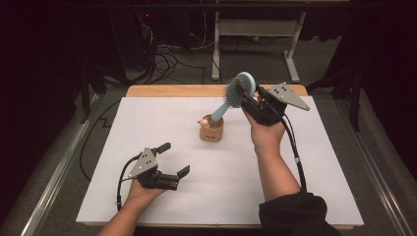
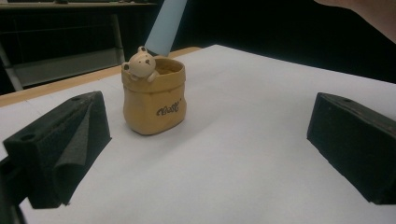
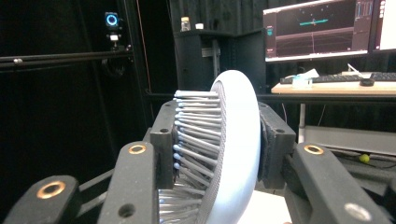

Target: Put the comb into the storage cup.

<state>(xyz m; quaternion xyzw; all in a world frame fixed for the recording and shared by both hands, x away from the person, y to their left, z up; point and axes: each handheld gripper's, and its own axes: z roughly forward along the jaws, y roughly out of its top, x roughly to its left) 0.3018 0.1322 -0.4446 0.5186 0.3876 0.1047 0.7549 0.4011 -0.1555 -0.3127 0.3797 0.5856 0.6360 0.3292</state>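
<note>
Nearest me, my left gripper [image 1: 173, 158] rests low on the white table sheet [image 1: 305, 187], jaws apart with nothing between them, well short of the pot. Mid-table stands a tan bear-faced pot [image 1: 212, 129], upright, holding the handle end of a pale blue hairbrush [image 1: 235, 96]. Beyond, my right gripper [image 1: 246, 96] is clamped on the brush head, its long axis slanting up and right from the pot, bristles facing left.

The pale blue plastic hairbrush [image 2: 166, 25] is cut off by the top edge in the left gripper view; its handle tip is hidden inside the tan ceramic bear pot [image 2: 155, 98], whose dark lettering is too blurred to read
</note>
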